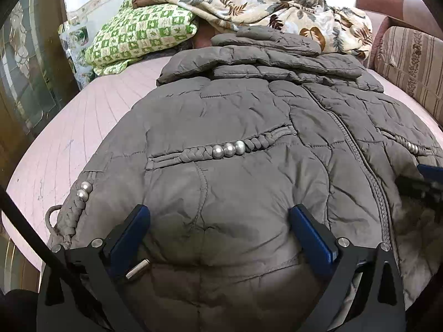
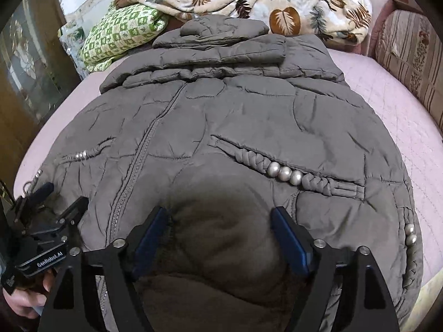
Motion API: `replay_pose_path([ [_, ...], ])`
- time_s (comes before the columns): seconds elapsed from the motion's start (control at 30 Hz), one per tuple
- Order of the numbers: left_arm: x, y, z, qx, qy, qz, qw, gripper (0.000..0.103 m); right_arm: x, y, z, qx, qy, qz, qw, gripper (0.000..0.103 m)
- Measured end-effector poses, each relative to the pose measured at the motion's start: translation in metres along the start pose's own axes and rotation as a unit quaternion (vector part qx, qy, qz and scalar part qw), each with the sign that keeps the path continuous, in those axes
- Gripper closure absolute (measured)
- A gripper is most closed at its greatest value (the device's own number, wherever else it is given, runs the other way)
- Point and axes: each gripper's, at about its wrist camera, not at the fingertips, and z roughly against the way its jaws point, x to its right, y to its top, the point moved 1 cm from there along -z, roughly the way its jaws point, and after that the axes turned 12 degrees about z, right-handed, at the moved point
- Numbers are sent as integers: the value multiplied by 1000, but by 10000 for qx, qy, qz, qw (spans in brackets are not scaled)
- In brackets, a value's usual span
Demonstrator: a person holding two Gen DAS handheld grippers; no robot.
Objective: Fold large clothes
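Note:
A large grey quilted puffer jacket (image 1: 249,116) lies front up on a pink bed, zipper closed, with braided pocket trims and silver beads (image 1: 229,149). It also fills the right wrist view (image 2: 249,116). My left gripper (image 1: 218,221) is open, its blue-padded fingers (image 1: 130,232) spread over the jacket's lower left hem, which bulges between them. My right gripper (image 2: 220,221) is open over the lower right hem, a dark fold of the jacket between its fingers (image 2: 290,238). Each gripper shows at the other view's edge: the right one (image 1: 426,185), the left one (image 2: 47,221).
The pink bed sheet (image 1: 83,138) shows on both sides of the jacket. A green checked pillow (image 1: 138,38) and a leaf-print blanket (image 1: 263,8) lie at the head. A striped sofa (image 1: 412,66) stands at the right. A wooden cabinet (image 1: 30,83) stands at the left.

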Motion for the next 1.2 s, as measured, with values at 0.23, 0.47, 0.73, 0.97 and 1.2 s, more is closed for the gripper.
replay_pose_path([
  [0.23,-5,-2,-2,-2,-130,40,9999,0,-6,-4,-5,112,-110,222,9996,7],
  [0.47,-6,-4,-2,24,-188,83,9998,0,-14,-8,-9,285,-214,468,9983,1],
  [0.73,-6,-11,0,231,-213,87,9995,0,-14,-12,-8,414,-186,556,9974,1],
  [0.97,-5,-13,1,341,-206,62,9992,0,-15,-12,-8,417,-225,582,9972,1],
  [1.2,-6,-14,2,383,-209,62,9990,0,-16,-13,-6,469,-219,608,9968,1],
])
